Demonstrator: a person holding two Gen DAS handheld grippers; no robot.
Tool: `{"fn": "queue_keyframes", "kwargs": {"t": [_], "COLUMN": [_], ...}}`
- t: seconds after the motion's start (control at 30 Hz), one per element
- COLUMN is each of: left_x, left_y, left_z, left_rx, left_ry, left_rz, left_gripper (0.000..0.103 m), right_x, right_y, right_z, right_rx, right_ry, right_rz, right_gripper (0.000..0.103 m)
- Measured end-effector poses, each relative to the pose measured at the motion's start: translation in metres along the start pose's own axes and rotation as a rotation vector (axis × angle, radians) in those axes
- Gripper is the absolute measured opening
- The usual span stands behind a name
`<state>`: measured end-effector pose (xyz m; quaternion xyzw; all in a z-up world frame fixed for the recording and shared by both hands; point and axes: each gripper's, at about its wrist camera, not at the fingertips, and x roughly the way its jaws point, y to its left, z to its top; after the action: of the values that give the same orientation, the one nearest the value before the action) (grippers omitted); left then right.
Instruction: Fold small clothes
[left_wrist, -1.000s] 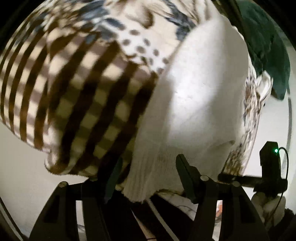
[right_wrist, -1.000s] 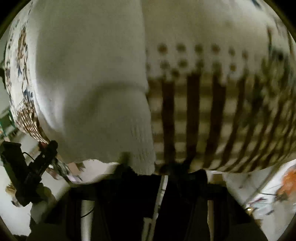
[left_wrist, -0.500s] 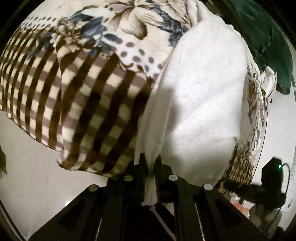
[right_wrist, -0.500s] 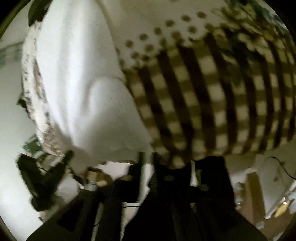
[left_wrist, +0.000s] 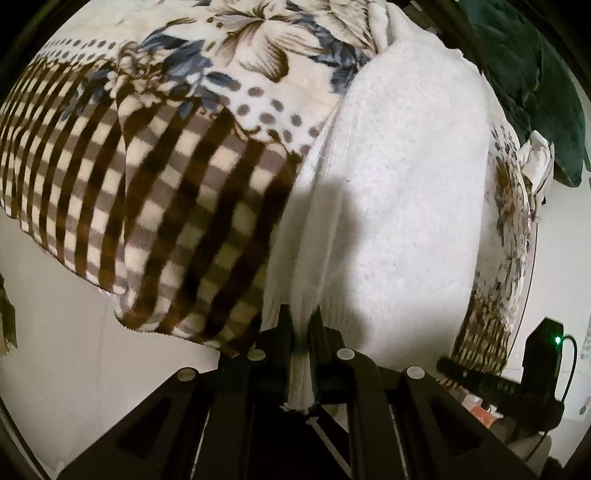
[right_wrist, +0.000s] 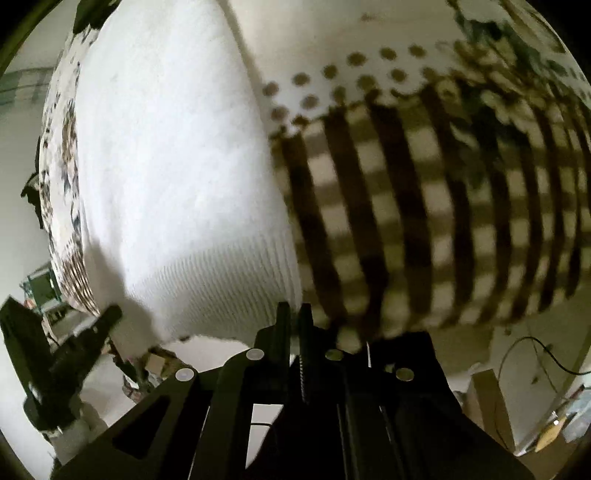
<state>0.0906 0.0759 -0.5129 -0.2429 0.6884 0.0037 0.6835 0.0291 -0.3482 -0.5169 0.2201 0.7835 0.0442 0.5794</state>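
**A:** What are you working on top of?

**B:** A fleece blanket (left_wrist: 177, 192), brown-and-cream check along its near border, then a band of dots, then blue and brown flowers farther up. It covers a raised surface, and its checked edge hangs over the near side. Below that edge you see pale floor (left_wrist: 74, 314). At the upper right of your left view a dark green cloth (left_wrist: 535, 92) lies past the blanket's far side, with a crumpled bit of white fabric (left_wrist: 537, 158) just beside it.

**A:** And the room on the right side?

**B:** Blurred clutter low down: a cardboard box (right_wrist: 491, 402) and a black cable (right_wrist: 546, 354) on the floor. What the box holds can't be made out.

**A:** Where's the garment?

**B:** The white knit sweater (left_wrist: 399, 192) lies on the blanket, ribbed hem toward you, reaching the blanket's near edge.

**A:** My tongs?

**B:** Your left gripper (left_wrist: 301, 325) is pinched closed on a gathered fold of the sweater's hem; the white fabric runs down between its jaws. Your right gripper (right_wrist: 293, 314) has its jaws drawn together at the hem's right corner, pinching the edge of the ribbing.
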Motion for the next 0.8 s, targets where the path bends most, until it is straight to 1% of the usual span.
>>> {"fn": "queue_keyframes", "kwargs": {"t": [0.1, 0.2, 0.3, 0.37, 0.43, 0.47, 0.53, 0.57, 0.6, 0.63, 0.67, 0.7, 0.73, 0.77, 0.8], "left_x": [0.000, 0.000, 0.010, 0.022, 0.029, 0.028, 0.018, 0.008, -0.002, -0.013, -0.026, -0.040, -0.054, -0.063, -0.072], "left_y": [0.003, 0.007, 0.016, 0.028, 0.035, 0.034, 0.031, 0.027, 0.024, 0.020, 0.016, 0.011, 0.005, 0.001, -0.003], "left_z": [-0.001, -0.001, 0.001, 0.004, 0.007, 0.009, 0.013, 0.015, 0.018, 0.021, 0.026, 0.033, 0.044, 0.054, 0.069], "left_rx": [-0.009, -0.015, -0.004, -0.014, -0.025, -0.022, -0.027, -0.034, -0.039, -0.040, -0.042, -0.043, -0.044, -0.049, -0.056], "left_ry": [-0.001, -0.004, 0.004, 0.022, 0.040, 0.047, 0.071, 0.078, 0.079, 0.074, 0.059, 0.035, 0.002, -0.031, -0.075], "left_rz": [-0.003, -0.002, 0.048, 0.070, 0.061, 0.052, 0.005, -0.019, -0.038, -0.052, -0.068, -0.098, -0.138, -0.164, -0.189], "left_gripper": [0.006, 0.006, 0.006, 0.006, 0.006, 0.006, 0.008, 0.008, 0.008, 0.010, 0.020, 0.029, 0.053, 0.068, 0.068], "right_x": [0.004, 0.015, 0.026, 0.048, 0.062, 0.067, 0.064, 0.059, 0.051, 0.039, 0.029, 0.015, -0.002, -0.020, -0.033], "right_y": [-0.003, -0.004, -0.001, 0.005, 0.009, 0.014, 0.021, 0.021, 0.022, 0.022, 0.019, 0.017, 0.019, 0.024, 0.030], "right_z": [-0.017, -0.031, -0.037, -0.032, -0.026, -0.025, -0.020, -0.016, -0.011, -0.006, 0.000, 0.007, 0.014, 0.025, 0.035], "right_rx": [-0.013, -0.017, -0.009, -0.004, -0.001, -0.031, -0.065, -0.057, -0.046, -0.039, -0.035, -0.030, -0.034, -0.053, -0.069], "right_ry": [0.030, 0.059, 0.076, 0.110, 0.121, 0.130, 0.132, 0.141, 0.151, 0.162, 0.159, 0.143, 0.110, 0.070, 0.040], "right_rz": [-0.033, -0.048, -0.062, -0.071, -0.079, -0.084, -0.086, -0.056, -0.019, 0.025, 0.046, 0.066, 0.085, 0.099, 0.105], "right_gripper": [0.002, 0.002, 0.002, 0.002, 0.002, 0.002, 0.005, 0.006, 0.009, 0.018, 0.026, 0.045, 0.054, 0.054, 0.055]}}
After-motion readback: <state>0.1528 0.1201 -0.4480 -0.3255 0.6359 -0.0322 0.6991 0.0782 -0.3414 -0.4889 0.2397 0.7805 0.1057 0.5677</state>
